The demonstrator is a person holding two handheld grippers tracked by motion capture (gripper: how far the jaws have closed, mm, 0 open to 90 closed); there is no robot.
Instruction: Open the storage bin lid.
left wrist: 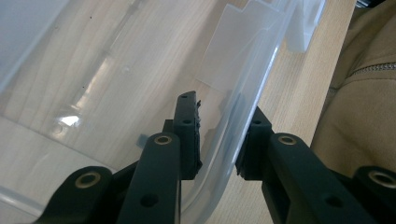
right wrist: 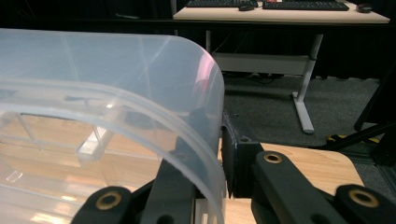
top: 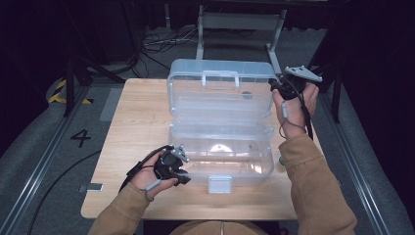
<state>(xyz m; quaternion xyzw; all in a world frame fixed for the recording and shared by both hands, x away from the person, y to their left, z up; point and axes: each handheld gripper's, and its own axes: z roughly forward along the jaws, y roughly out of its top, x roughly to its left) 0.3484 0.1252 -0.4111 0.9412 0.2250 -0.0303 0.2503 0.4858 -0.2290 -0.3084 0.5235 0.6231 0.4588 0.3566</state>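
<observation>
A clear plastic box stands open in the middle of the wooden table, its lid raised upright at the back. My left gripper is at the box's front left corner. In the left gripper view its jaws straddle the curved box wall, one pad inside, one outside, closed on it. My right gripper is at the lid's upper right corner. In the right gripper view it clamps the lid's rounded rim; the lid partly hides the inner jaw.
A white latch hangs at the box's front and a handle sits on the lid's top. The table's front edge is close to the person's body. Beyond the table stand a desk frame and floor cables.
</observation>
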